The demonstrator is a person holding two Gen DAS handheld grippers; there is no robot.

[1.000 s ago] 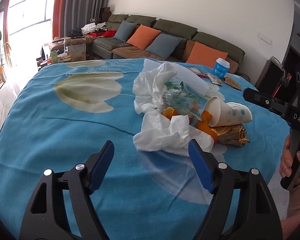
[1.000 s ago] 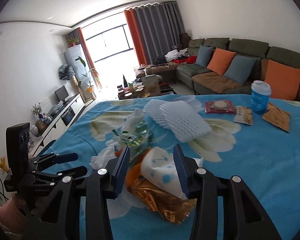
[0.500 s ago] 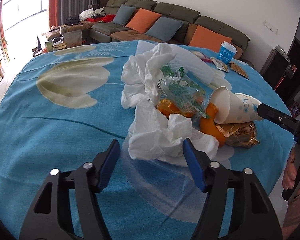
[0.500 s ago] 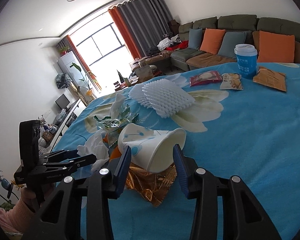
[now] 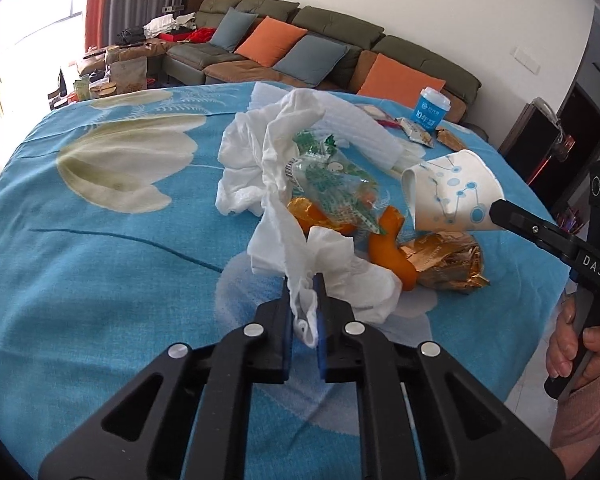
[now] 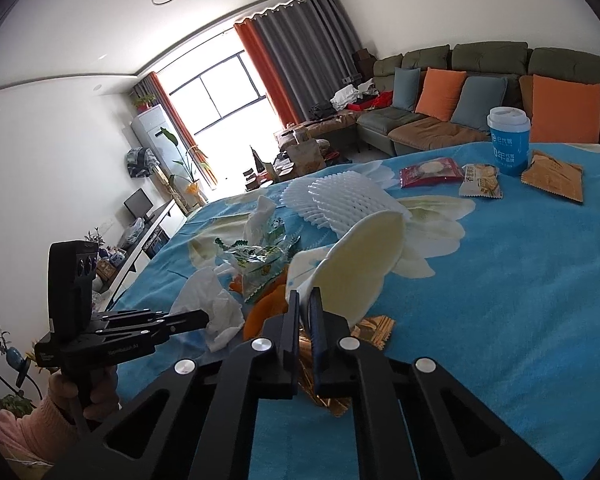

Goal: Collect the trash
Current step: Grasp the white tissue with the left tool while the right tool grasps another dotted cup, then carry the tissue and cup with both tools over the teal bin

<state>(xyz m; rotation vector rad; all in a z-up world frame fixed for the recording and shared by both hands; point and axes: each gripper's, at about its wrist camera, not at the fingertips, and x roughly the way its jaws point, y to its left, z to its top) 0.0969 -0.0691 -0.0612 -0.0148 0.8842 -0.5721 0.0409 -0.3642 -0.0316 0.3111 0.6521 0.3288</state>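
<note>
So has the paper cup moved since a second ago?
Yes. The paper cup, shut in the right gripper, has lifted off the gold wrapper it lay on and now hangs tilted above it, rim flattened.

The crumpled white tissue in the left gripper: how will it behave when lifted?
The crumpled white tissue looks limp, so it will probably droop from the left gripper. It seems very light. It touches the orange peel, which might shift slightly.
</note>
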